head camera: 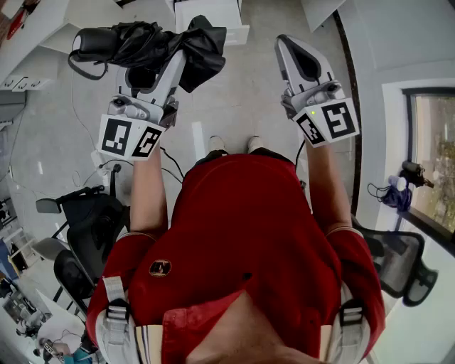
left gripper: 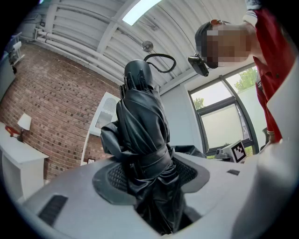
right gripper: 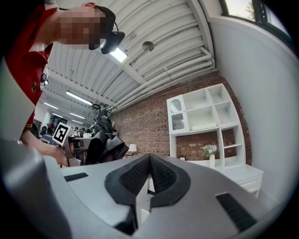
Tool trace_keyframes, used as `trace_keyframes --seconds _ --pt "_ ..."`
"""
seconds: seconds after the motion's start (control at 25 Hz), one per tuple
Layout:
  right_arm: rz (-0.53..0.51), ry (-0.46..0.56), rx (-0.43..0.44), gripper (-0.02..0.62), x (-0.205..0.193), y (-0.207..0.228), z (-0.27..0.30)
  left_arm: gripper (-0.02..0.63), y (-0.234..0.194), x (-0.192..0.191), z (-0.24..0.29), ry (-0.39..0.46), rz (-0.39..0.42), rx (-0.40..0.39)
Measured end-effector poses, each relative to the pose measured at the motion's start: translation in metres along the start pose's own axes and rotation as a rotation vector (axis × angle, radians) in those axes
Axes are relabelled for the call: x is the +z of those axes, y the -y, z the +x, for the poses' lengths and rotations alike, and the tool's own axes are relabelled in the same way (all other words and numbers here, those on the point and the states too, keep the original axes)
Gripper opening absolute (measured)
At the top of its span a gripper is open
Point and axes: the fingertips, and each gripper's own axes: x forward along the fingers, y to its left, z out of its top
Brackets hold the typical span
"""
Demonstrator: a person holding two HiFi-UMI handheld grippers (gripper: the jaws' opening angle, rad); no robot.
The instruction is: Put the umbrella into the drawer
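A folded black umbrella (head camera: 146, 43) lies crosswise in my left gripper (head camera: 169, 65), which is shut on its bunched fabric. Its handle (head camera: 92, 43) sticks out to the left and loose cloth hangs to the right. In the left gripper view the umbrella (left gripper: 142, 130) stands up between the pads, strap loop (left gripper: 161, 58) at the top. My right gripper (head camera: 286, 44) is held up beside it, shut with nothing in it; its pads (right gripper: 163, 175) meet at the tip. A white cabinet (head camera: 213, 18) stands on the floor ahead.
A white shelf unit (right gripper: 205, 112) with a small flower vase (right gripper: 210, 154) stands against a brick wall. Black office chairs sit at my left (head camera: 85, 220) and right (head camera: 405, 266). A cable (head camera: 170, 163) trails across the grey floor. A window (head camera: 434, 149) is on the right.
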Motion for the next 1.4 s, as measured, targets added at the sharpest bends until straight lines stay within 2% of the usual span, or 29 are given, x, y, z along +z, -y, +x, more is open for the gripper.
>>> trace_keyframes --seconds 0.2,0.56,0.8,1.04,1.16,1.4 --pt "0.04 0.022 0.011 -0.002 0.001 -0.002 -0.002 0.241 -0.002 -0.002 -0.001 0.0 -0.007 -0.002" --pt "0.016 -0.006 -0.055 -0.002 -0.002 0.005 -0.02 0.241 -0.004 -0.005 -0.001 0.027 -0.031 -0.015" --pt "0.003 -0.045 -0.067 -0.002 -0.007 -0.025 0.004 0.241 -0.045 -0.01 -0.026 0.015 -0.053 -0.003" --pt "0.023 -0.055 -0.084 -0.002 -0.024 -0.018 0.036 0.241 -0.086 -0.033 -0.023 -0.022 -0.064 0.014" --pt "0.048 -0.071 -0.084 -0.002 -0.046 -0.002 0.057 0.241 -0.107 -0.053 -0.007 -0.056 -0.071 0.017" --pt "0.099 -0.059 -0.099 -0.002 -0.075 0.073 0.094 0.241 -0.129 -0.089 0.066 -0.131 -0.058 -0.003"
